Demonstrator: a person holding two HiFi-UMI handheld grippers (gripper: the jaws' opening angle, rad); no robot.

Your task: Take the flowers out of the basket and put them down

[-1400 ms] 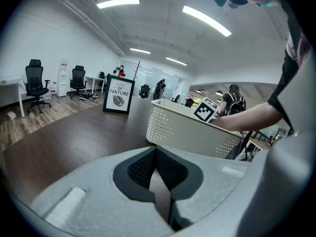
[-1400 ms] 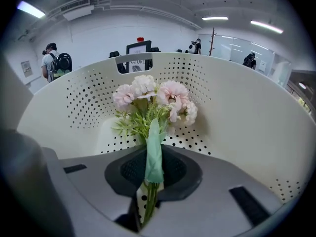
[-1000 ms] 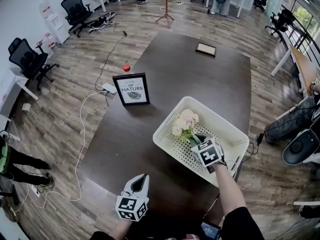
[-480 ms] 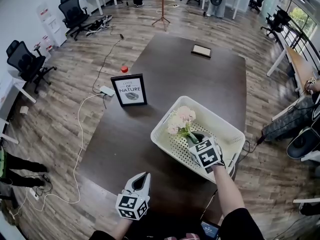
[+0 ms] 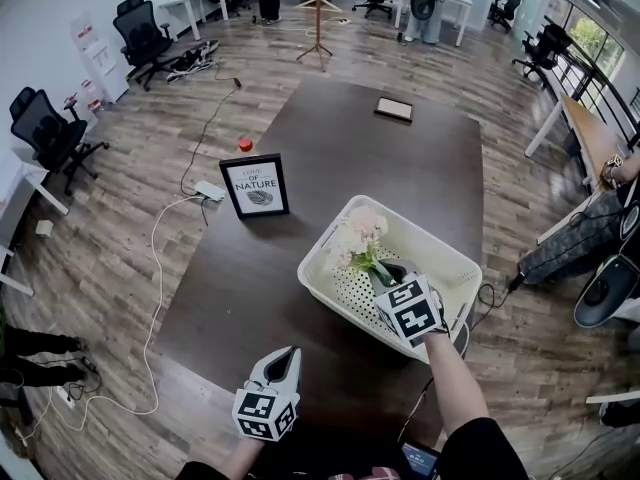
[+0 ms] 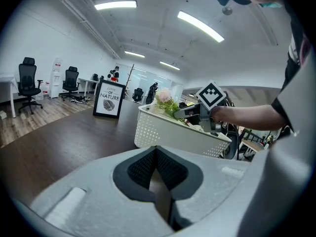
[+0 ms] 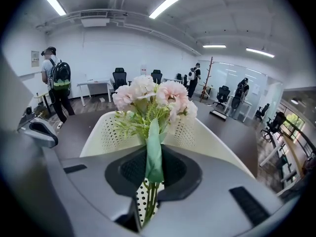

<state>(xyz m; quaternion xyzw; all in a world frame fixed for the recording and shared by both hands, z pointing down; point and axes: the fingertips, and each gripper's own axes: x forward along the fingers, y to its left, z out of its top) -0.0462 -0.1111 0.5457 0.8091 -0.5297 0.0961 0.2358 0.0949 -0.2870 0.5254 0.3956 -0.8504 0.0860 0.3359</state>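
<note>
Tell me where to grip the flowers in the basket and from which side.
Grip the flowers by the bunched stems at the green wrap, not the soft blooms. Come from above the basket rim on the person's side, as the blooms point away. The right gripper is shut on the stems this way.

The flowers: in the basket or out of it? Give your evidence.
Partly out: the right gripper is shut on the flowers, whose heads rise above the basket rim but hang over its inside.

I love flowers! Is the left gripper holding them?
No, the right gripper is shut on the flowers; the left gripper is shut with nothing in it.
</note>
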